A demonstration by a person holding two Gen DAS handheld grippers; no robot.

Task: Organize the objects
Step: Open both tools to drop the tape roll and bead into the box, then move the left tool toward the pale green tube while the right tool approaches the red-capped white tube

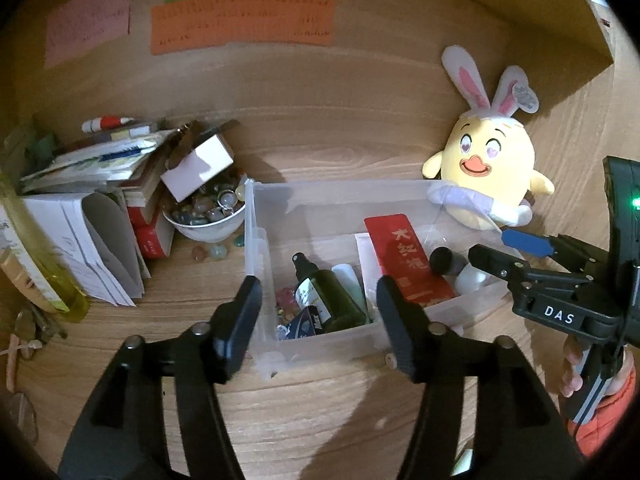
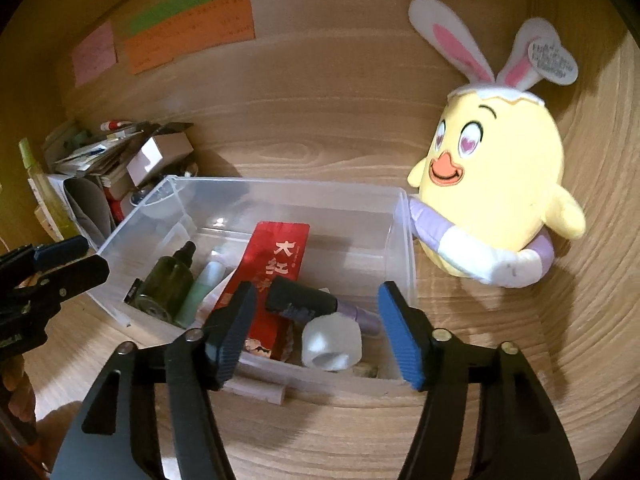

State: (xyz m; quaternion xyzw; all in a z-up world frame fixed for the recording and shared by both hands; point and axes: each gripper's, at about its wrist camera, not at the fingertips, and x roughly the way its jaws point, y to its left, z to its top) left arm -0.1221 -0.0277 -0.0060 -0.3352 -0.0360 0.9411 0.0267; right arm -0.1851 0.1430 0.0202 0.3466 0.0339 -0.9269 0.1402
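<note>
A clear plastic bin (image 2: 400, 240) sits on the wooden desk (image 2: 320, 420), toward its back edge and close to the wall. Inside it lie a dark green spray bottle (image 2: 168, 280), a pale green tube (image 2: 202, 288), a red packet (image 2: 272, 264) printed with white characters, a black-capped purple tube (image 2: 316, 302) and a white roll of tape (image 2: 332, 344) at the front wall. The left gripper (image 1: 320, 316) hovers over the bin's front left part with its jaws spread wide and nothing between them. The right gripper (image 2: 316, 332) hangs over the bin's front right part, jaws also wide apart and empty, with the tape and the purple tube below the gap. A yellow chick plush (image 2: 492, 200) with rabbit ears leans on the wall, touching the bin's right end. Toward the desk's left edge stand a bowl of stones (image 1: 208, 216) and a pile of papers and boxes (image 1: 100, 184). Coloured notes (image 1: 240, 20) are stuck on the wall.
</note>
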